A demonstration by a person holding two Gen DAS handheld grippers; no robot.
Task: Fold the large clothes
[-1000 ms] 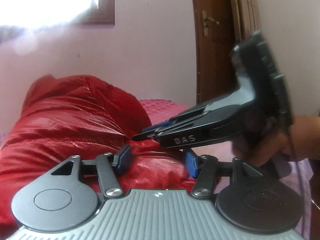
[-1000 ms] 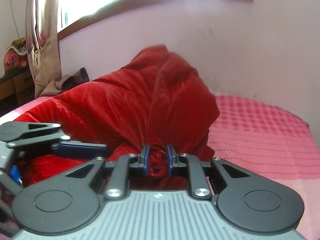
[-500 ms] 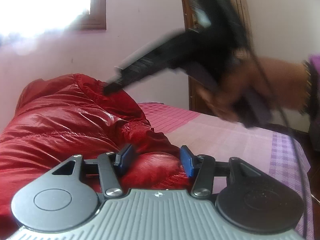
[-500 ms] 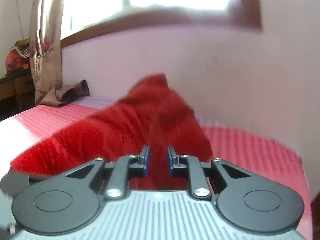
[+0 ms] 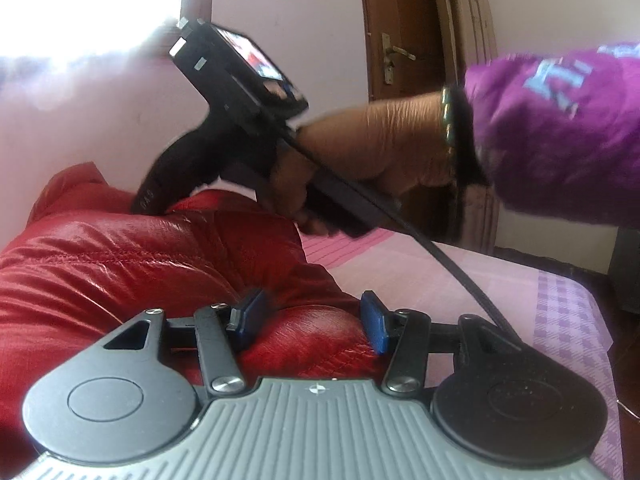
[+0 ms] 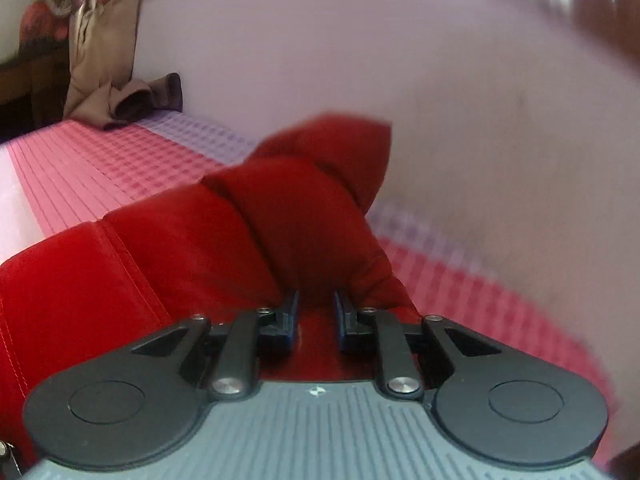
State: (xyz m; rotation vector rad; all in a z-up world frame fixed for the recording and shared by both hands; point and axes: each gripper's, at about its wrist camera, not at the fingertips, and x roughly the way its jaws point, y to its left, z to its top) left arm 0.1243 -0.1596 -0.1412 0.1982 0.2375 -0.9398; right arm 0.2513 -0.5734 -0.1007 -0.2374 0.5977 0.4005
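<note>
A shiny red puffy jacket lies heaped on the pink checked bedspread. My left gripper is low at the jacket's near edge, and a bulge of the red fabric fills the gap between its blue pads. My right gripper is shut on a bunched fold of the jacket, which rises from its tips. In the left wrist view that gripper's black body is held by a hand above the jacket's ridge, which hides its tips.
A purple sleeve reaches in from the right. A brown door stands behind it and a bright window is at upper left. A pale wall runs along the bed. A curtain and brown cloth lie at the far end.
The right gripper has swung from low beside my left gripper up and across over the jacket, taking the red fold with it. The left gripper has stayed put, with its pads slightly closer together.
</note>
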